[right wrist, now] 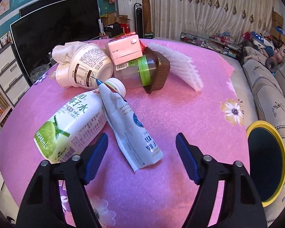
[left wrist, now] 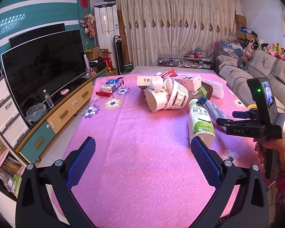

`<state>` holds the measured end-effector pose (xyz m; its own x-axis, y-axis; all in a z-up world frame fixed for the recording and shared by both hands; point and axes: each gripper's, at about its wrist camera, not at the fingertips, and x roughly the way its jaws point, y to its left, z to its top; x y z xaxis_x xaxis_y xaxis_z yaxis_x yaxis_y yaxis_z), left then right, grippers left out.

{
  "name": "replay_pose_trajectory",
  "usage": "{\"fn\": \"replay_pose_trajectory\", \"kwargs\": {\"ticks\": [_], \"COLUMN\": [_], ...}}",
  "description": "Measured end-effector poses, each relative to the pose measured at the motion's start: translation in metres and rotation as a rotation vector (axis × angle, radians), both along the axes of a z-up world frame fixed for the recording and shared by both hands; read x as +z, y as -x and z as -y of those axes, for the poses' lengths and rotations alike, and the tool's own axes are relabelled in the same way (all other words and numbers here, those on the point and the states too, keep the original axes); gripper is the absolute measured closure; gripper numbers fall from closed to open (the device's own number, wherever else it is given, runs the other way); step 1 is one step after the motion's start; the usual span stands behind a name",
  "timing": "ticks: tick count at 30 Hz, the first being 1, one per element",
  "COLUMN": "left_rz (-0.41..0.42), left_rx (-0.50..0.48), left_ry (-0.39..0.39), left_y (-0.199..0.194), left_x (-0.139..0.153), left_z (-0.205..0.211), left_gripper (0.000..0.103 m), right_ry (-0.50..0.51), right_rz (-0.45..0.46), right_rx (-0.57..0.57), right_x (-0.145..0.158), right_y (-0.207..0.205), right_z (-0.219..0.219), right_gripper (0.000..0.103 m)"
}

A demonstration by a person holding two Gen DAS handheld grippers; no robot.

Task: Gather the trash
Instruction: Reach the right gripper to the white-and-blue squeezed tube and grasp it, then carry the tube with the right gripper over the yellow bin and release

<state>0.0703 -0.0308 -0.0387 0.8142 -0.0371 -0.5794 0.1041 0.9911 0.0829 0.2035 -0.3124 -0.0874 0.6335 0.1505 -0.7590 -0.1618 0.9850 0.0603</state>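
right gripper over pouch

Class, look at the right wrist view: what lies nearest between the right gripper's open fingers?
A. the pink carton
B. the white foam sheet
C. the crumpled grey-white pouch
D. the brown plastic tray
C: the grey-white pouch reaches down between the open right gripper fingers; the other items lie farther back.

We see a dark TV on a low cabinet w/ a water bottle in front; grey sofa opposite, beige curtains behind.
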Motion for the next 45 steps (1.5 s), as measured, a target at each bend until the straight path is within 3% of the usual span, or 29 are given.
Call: {"fn": "replay_pose_trajectory", "kwargs": {"ticks": [7, 14, 22, 28, 33, 41, 44, 45], "left_rz": [-0.003, -0.017, -0.014, -0.028, -0.052, -0.097, -0.115, -0.118], "left_rx": [-0.02, -0.055, -0.09, -0.135, -0.182, -0.218, -0.226, -0.226], "left_ry": [0.001, -0.015, -0.006, -0.012, -0.028, -0.036, -0.044, -0.048], "left_y": [-0.009, -0.016, -0.026, -0.037, -0.048, -0.073, -0.083, -0.085], "left_x": [-0.001, -0.005, 0.002, -0.001, -0.01, -0.024, -0.031, -0.033], "left_z": [0.01, 0.022, 0.038, 0.061, 0.086, 0.117, 0.126, 0.129], "left_gripper": [0.004, 0.004, 0.004, 0.004, 0.004, 0.004, 0.004, 0.004], "right_ry": [-0.037, -0.091, -0.153, -0.11, -0.056, -0.052, -0.058, -0.056], "right_rz": [-0.041, -0.016, 0.075, 0.117, 0.055, -0.084, -0.116, -0.123], "right_rx": [0.028, 0.031, -0.052, -0.25, -0.44, -0.591, -0.608, -0.612], "right_x": [-0.006, 0.004, 0.033, 0.042, 0.015, -0.045, -0.059, -0.062], "right_y": [-0.013, -0.001, 0.031, 0.045, 0.045, 0.032, 0.027, 0.027], "right_z": [0.002, 0.011, 0.06, 0.139, 0.209, 0.272, 0.281, 0.28], "right_gripper": [0.058, 0.08, 0.08, 0.08, 0.079, 0.078, 0.073, 0.066]}}
